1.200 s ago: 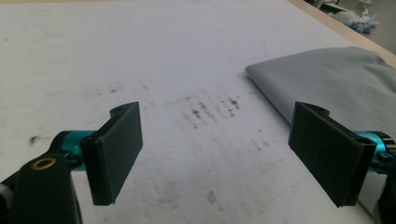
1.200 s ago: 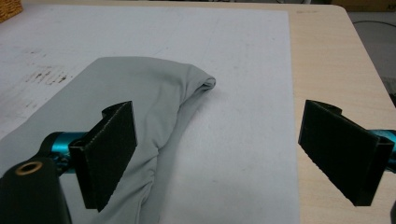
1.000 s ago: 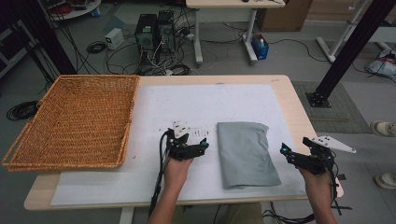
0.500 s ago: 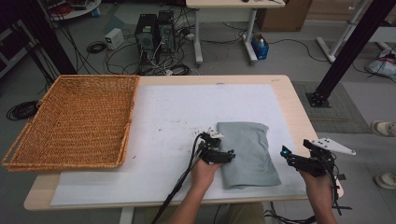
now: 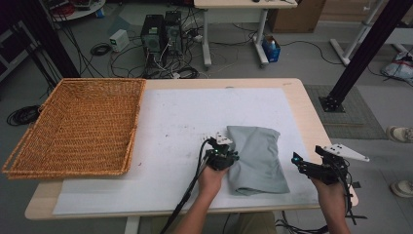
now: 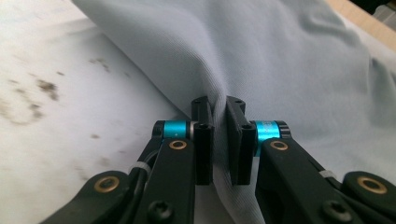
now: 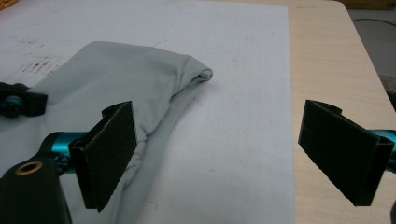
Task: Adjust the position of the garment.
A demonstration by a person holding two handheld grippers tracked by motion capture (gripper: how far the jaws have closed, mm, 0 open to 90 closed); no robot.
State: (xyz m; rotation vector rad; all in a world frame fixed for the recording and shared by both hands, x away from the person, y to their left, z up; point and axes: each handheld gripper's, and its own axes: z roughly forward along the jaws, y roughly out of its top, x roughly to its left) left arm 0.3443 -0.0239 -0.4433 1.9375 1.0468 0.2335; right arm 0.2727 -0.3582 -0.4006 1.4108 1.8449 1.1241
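- This is looking like a lab or robotics workshop, not a home.
- Two computer towers (image 5: 163, 30) are sitting on the bare grey floor (image 5: 302, 61) behind the table (image 5: 311, 117).
- Loose cables (image 5: 146, 66) are sprawling around them.
- Black metal frame legs (image 5: 363, 53) are standing at the right.
- Another workbench (image 5: 234, 5) is standing farther back.

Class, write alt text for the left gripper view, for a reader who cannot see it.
The left gripper has its two black jaws shut on a fold of the grey cloth, pinching its edge. The cloth lies on a white mat marked with dark smudges.
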